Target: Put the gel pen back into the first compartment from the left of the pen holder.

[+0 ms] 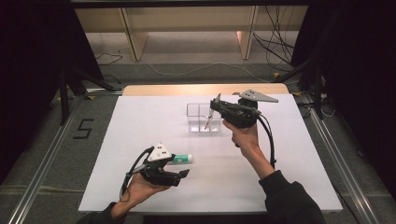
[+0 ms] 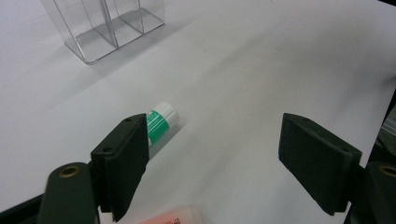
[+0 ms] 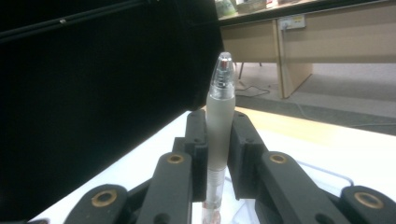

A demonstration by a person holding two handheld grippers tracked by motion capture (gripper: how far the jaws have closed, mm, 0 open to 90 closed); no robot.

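A pen with a frosted barrel and a clear tip stands upright between the jaws of my right gripper, which is shut on it. In the high view that gripper is raised over the clear acrylic organiser, and the pen slants down toward its compartments. My left gripper stands open low over the table's near left part, with nothing between its jaws. A green-and-white tube lies on the table just beyond it. In the left gripper view the tube shows partly behind the left jaw of that gripper.
The white table top ends at a wooden strip at the far edge. A pinkish object lies on the table right under the left gripper. The organiser has several upright clear compartments. Shelving and cables lie on the floor behind.
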